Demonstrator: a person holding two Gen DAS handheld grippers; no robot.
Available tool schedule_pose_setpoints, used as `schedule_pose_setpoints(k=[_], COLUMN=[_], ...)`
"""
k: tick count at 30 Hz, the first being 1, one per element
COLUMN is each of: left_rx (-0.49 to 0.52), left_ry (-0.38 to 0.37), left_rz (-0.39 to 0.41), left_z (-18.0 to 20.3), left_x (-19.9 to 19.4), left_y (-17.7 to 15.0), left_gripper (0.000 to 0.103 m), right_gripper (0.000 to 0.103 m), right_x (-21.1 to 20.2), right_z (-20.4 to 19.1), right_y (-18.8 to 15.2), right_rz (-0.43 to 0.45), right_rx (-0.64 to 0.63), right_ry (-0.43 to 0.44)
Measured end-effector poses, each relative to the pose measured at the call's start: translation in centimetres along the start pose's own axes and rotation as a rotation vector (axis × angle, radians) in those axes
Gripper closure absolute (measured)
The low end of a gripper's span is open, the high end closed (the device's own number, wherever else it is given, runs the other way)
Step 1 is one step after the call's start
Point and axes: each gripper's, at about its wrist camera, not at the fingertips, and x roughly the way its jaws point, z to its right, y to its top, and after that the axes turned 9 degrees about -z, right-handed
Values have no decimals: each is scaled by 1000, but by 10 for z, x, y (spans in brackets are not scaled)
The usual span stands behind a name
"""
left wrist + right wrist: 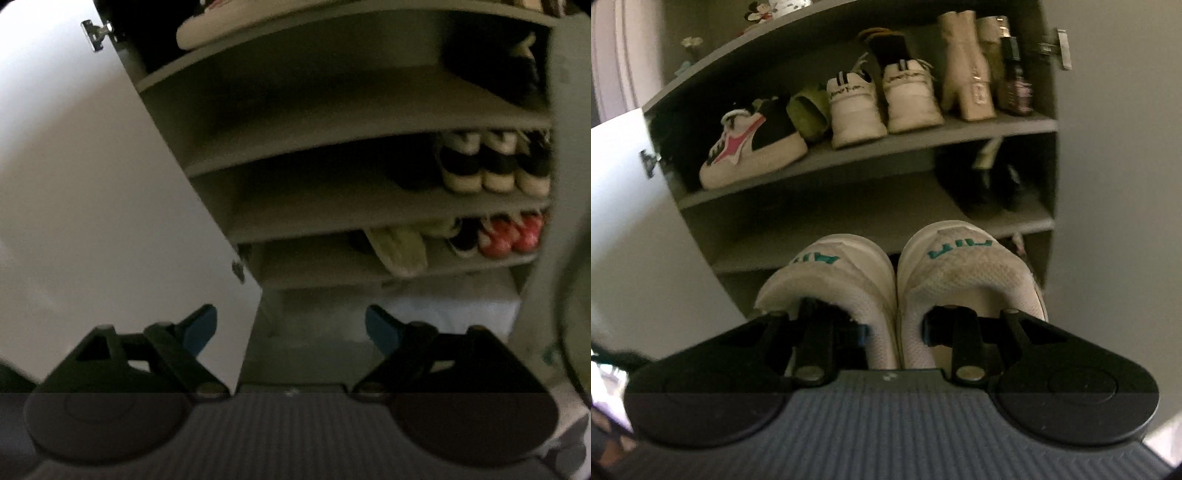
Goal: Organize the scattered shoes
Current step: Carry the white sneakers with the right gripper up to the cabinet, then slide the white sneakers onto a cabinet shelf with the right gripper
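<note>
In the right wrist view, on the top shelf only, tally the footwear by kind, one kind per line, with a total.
White trainers with black heel tabs: 2
Trainer with pink stripe: 1
Green slipper: 1
Beige heeled boots: 2
Total: 6
The pair of white shoes held by the right gripper is not counted.

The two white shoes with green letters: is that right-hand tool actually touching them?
Touching. The right wrist view shows the right tool with one finger tucked inside each white shoe, pinching their inner walls together and holding the pair up before the shoe cabinet.
</note>
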Motion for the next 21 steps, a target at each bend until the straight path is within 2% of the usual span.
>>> schedule_pose_setpoints(k=[7, 13, 18, 21], left_rx=[7, 13, 19, 43], left_ry=[-29, -54, -76, -121], left_rz=[-26, -49, -67, -74], left_z=[0, 0, 0, 7], left_x=[47, 88, 119, 123], left_y=[16, 31, 41, 40], left_gripper=[12, 12, 12, 12], right_gripper=[72, 73, 73, 72], right_x=[92, 174, 220, 236], right_z=[-29, -51, -57, -65], right_y=[48, 79, 92, 97], right_rz=[29, 23, -2, 9], right_rx=[5, -52, -46, -62], right_ry=[10, 4, -24, -52])
